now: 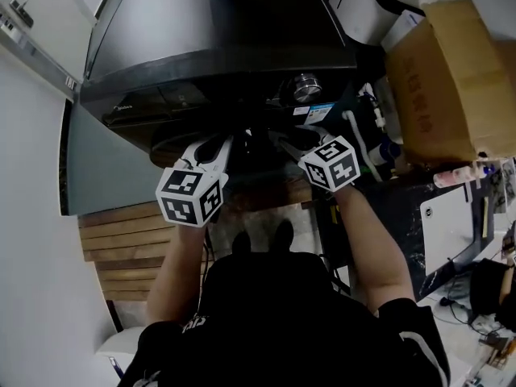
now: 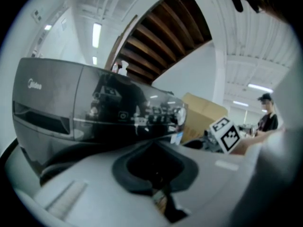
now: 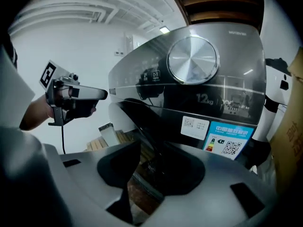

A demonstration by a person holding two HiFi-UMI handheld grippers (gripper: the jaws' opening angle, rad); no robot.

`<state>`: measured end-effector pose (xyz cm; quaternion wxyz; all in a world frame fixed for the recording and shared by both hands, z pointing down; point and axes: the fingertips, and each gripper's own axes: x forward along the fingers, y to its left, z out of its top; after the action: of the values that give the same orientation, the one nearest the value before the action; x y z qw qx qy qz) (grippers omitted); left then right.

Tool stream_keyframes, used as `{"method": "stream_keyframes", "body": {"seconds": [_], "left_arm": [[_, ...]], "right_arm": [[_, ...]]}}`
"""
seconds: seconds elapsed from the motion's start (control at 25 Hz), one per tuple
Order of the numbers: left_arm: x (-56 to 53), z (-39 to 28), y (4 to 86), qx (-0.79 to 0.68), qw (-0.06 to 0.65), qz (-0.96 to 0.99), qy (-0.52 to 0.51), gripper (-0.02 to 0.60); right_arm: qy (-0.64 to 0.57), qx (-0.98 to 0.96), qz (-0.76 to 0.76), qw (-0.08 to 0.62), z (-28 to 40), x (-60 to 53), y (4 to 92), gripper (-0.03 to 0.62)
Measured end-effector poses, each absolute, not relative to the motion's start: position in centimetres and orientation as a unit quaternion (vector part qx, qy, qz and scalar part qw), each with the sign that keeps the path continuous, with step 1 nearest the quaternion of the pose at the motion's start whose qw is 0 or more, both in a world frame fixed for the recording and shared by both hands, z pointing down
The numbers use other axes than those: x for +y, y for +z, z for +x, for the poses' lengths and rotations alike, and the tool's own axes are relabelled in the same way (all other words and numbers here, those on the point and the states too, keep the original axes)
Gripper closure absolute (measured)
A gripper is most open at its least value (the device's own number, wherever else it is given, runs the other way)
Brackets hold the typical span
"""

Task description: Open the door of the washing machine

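Note:
The dark grey washing machine (image 1: pixel 218 47) stands in front of me, its silver knob (image 1: pixel 305 87) on the control panel. Both grippers reach in under that panel at the machine's front. My left gripper (image 1: pixel 211 145) is shut with nothing between its jaws; in its own view the jaws (image 2: pixel 157 190) point at the machine's panel (image 2: pixel 71 103). My right gripper (image 1: pixel 288 139) is open. In the right gripper view the door's dark curved edge (image 3: pixel 142 122) runs down into the gap between the jaws (image 3: pixel 142 183), below the knob (image 3: pixel 193 59). Whether a pad touches the door I cannot tell.
A cardboard box (image 1: pixel 451 79) stands right of the machine, with hoses and bottles (image 1: pixel 379 135) beside it. A slatted wooden pallet (image 1: pixel 121 240) lies on the floor at the left, next to a white wall. A person (image 2: pixel 267 115) stands far off.

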<state>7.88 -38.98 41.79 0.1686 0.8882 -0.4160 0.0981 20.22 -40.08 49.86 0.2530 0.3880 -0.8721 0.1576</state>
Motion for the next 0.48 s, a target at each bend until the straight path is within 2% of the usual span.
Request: {"method": "stream_keyframes", "body": {"seconds": [0.36, 0.48], "left_arm": [[-39.1, 7.1, 42.3, -0.434, 0.177, 0.877, 0.102, 0.572], [-39.1, 6.9, 42.4, -0.441, 0.179, 0.874, 0.101, 0.572]], "right_arm": [[0.145, -0.866, 0.36, 0.315, 20.4, -41.6, 53.2, 0.437], [0.14, -0.865, 0.356, 0.325, 19.9, -41.9, 53.7, 0.41]]}}
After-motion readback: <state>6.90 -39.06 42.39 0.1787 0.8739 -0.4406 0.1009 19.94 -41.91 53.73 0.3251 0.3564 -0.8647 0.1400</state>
